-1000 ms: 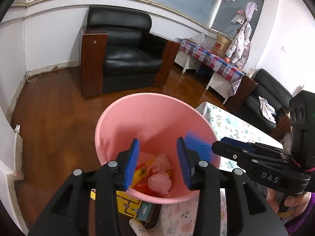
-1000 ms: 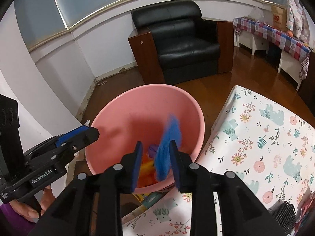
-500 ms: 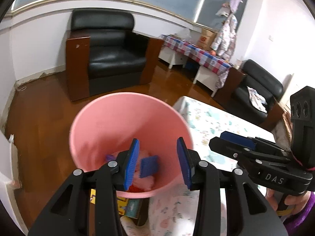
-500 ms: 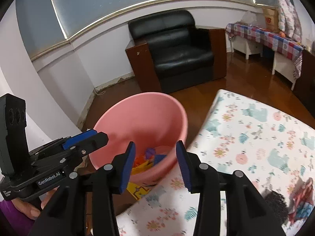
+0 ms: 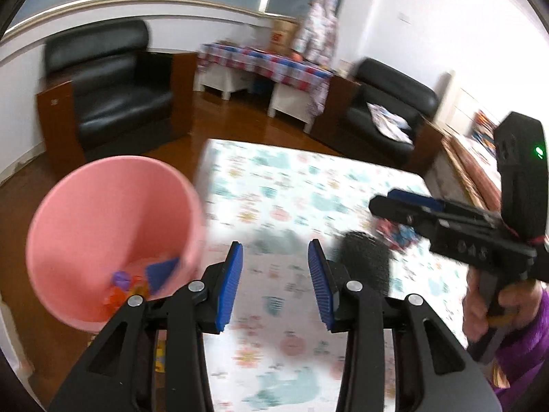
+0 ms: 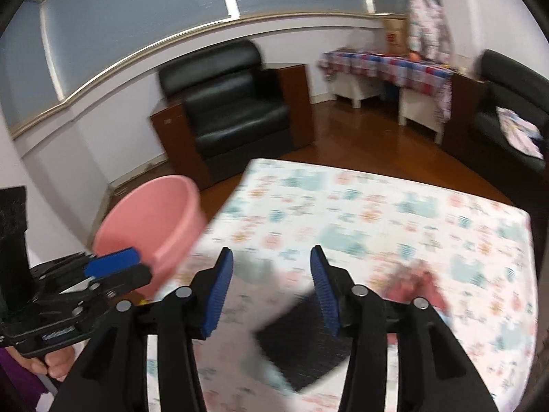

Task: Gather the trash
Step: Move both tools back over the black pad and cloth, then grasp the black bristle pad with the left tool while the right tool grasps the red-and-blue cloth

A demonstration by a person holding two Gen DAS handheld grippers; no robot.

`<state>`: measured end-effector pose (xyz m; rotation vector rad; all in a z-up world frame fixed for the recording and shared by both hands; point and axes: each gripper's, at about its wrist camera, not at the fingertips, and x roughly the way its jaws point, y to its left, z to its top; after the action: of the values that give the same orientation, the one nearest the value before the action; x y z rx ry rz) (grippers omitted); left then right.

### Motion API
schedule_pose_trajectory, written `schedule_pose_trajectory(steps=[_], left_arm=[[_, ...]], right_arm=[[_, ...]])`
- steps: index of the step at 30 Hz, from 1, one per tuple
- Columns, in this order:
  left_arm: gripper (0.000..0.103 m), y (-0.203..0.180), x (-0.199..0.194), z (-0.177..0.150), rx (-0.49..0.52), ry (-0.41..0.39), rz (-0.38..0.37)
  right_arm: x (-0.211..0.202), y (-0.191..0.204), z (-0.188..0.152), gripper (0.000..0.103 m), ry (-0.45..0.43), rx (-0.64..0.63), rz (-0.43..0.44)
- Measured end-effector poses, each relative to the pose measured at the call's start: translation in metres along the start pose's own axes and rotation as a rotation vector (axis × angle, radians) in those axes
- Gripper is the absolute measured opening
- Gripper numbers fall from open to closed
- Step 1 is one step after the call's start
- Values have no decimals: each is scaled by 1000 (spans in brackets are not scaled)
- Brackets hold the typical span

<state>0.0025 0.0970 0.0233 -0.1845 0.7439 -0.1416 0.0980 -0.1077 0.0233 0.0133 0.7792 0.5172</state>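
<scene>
White walls [image 6: 113, 127] are curving under wide grey-blue windows [image 6: 137, 17], with daylight coming through evenly. A black leather armchair [image 6: 236, 110] with wooden sides is sitting on the glossy brown wood floor [image 6: 370, 130]. A side table under a checked cloth [image 6: 384, 63] is standing by the far wall, and another black armchair [image 5: 387, 103] is sitting near it.

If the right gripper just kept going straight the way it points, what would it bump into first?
Probably the black mat lying on the flowered tablecloth. It sits just ahead of the right gripper, whose jaws are opening with nothing between them. The picture is blurred, so depth is uncertain.
</scene>
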Motion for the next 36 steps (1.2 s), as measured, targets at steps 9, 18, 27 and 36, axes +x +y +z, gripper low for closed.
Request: schedule_pose_trajectory(steps=[9,18,27,36], left_arm=[[40,-52,33,-9,97,102,-119],[40,-102,66,-22,236,190,-153],[40,-122,101,-40,333,260,-61],[16,-116,107,-40,310,255,-18]], right_arm=[[-18,-81,-20,54,-2,116,-127],[-10,-111,-39,55,33,164,-145],[10,-120,-51,55,73,190,-118],[26,-126,-58,56,103,205,-108]])
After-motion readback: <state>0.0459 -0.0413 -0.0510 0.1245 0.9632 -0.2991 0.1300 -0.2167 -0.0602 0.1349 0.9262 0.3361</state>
